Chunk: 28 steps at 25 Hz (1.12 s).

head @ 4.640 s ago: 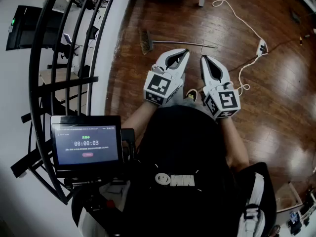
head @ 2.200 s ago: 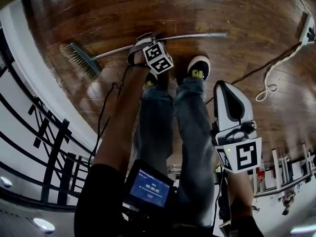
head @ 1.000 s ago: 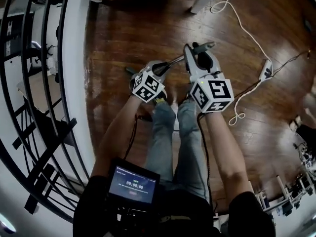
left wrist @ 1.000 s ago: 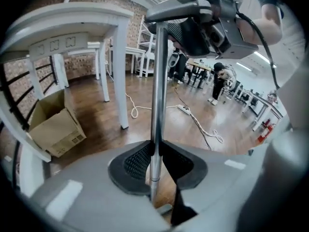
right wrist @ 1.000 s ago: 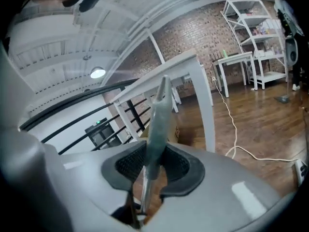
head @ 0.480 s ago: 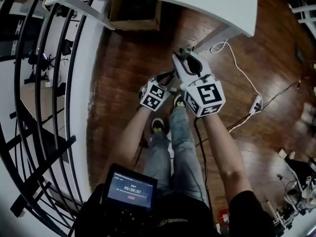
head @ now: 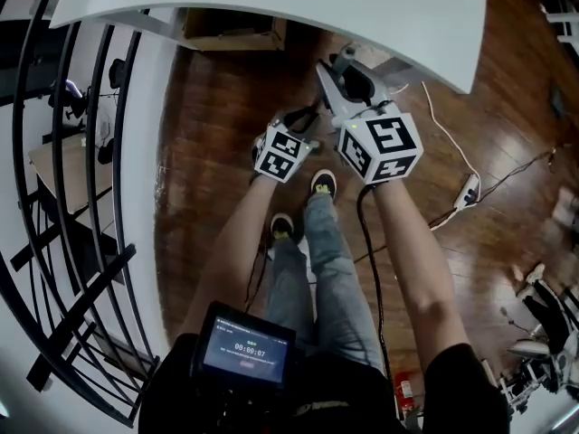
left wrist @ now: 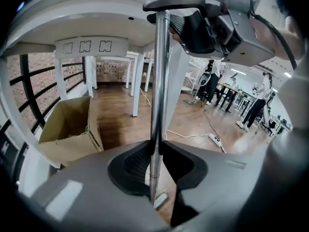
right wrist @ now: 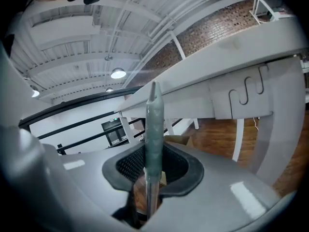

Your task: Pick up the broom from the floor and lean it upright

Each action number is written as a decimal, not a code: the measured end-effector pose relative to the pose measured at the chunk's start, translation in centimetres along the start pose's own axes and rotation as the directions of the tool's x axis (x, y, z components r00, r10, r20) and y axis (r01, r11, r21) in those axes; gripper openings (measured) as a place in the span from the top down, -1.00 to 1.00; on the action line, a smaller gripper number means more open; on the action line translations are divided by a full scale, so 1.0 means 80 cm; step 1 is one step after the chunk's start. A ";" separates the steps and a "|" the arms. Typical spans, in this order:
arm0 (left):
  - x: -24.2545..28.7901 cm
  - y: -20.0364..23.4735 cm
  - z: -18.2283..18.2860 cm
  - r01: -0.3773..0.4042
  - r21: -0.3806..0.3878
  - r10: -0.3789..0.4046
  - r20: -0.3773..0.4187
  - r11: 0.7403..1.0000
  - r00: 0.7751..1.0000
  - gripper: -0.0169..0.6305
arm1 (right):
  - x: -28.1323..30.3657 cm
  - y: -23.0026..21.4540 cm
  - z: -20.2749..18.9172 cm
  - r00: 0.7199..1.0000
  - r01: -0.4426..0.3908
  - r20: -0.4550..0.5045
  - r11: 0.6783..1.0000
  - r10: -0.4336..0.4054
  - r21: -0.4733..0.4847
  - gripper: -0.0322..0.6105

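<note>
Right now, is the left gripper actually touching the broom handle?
Touching. The left gripper view shows the left gripper closed on the metal broom handle, with both pads pressed against its sides and no gap.

Bottom end of thin silver metal broom pole (left wrist: 159, 81) hidden behind left gripper (left wrist: 155, 153); brown cardboard box (head: 233, 27) half hidden under white tabletop (head: 407, 16).

Both forearms extend forward, side by side. The left claw (head: 305, 118) angles downward, jaws clamped on the broom handle (left wrist: 159, 81). The right claw (head: 348, 72) sits higher and nearer level, jaws clamped on the same handle at its top end.
</note>
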<state>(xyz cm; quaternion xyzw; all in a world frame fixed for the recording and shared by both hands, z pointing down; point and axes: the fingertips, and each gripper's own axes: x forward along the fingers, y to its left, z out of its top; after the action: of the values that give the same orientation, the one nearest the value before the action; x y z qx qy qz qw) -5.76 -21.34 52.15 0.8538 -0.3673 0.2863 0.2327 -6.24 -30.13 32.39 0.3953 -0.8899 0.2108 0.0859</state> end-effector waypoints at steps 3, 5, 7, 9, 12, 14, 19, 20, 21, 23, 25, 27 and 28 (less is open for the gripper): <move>0.003 0.010 0.006 -0.014 0.004 0.014 -0.003 1.000 1.000 0.66 | 0.007 0.001 0.005 1.000 -0.027 -0.006 0.999 0.027 -0.020 0.62; 0.004 0.011 0.008 -0.020 0.008 0.020 -0.006 1.000 1.000 0.65 | 0.007 0.001 0.006 1.000 -0.025 -0.004 0.999 0.025 -0.028 0.62; 0.004 0.009 0.006 -0.021 0.011 0.021 -0.010 1.000 1.000 0.65 | 0.005 0.000 0.005 1.000 -0.019 0.000 1.000 0.019 -0.020 0.61; 0.004 0.009 0.001 -0.020 0.002 0.020 -0.011 1.000 1.000 0.64 | 0.005 -0.001 0.000 1.000 -0.015 0.001 1.000 0.015 -0.010 0.60; 0.000 0.019 -0.008 -0.041 -0.004 0.041 -0.037 0.999 0.998 0.48 | 0.009 -0.002 -0.017 0.999 -0.018 -0.036 1.000 0.018 0.007 0.48; -0.001 0.023 -0.016 -0.036 -0.011 0.036 -0.047 0.999 0.998 0.31 | 0.011 -0.004 -0.025 0.998 -0.022 -0.052 1.000 0.023 0.017 0.34; -0.009 0.024 -0.034 -0.014 -0.022 0.013 -0.068 1.000 0.998 0.19 | 0.002 -0.010 -0.034 0.999 -0.017 -0.049 0.999 0.018 0.028 0.26; -0.012 0.026 -0.038 -0.017 -0.020 0.016 -0.072 1.000 0.997 0.18 | 0.001 -0.012 -0.034 0.999 -0.014 -0.043 1.000 0.016 0.027 0.24; -0.015 0.026 -0.043 -0.020 -0.018 0.018 -0.076 1.000 0.997 0.18 | -0.001 -0.013 -0.035 0.999 -0.014 -0.037 1.000 0.015 0.027 0.20; -0.026 0.023 -0.054 -0.020 -0.021 0.018 -0.086 1.000 0.996 0.17 | -0.009 -0.013 -0.036 0.999 -0.023 -0.022 0.999 0.024 0.031 0.17; -0.044 0.018 -0.066 -0.016 -0.038 0.012 -0.090 0.999 0.996 0.15 | -0.021 -0.011 -0.038 0.999 -0.037 -0.015 0.999 0.037 0.029 0.08; -0.071 0.012 -0.076 -0.016 -0.073 0.010 -0.082 0.997 0.997 0.15 | -0.035 -0.010 -0.040 0.999 -0.035 -0.016 0.999 0.035 0.011 0.05; -0.086 0.008 -0.081 -0.017 -0.094 0.010 -0.075 0.995 0.997 0.14 | -0.045 -0.010 -0.042 0.999 -0.030 -0.018 1.000 0.030 0.002 0.03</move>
<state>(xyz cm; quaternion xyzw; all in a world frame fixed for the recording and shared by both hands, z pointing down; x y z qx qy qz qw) -12.25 -14.39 52.45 0.8280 -0.3773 0.3020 0.2843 -3.28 -26.70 34.46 0.3801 -0.8947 0.2164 0.0903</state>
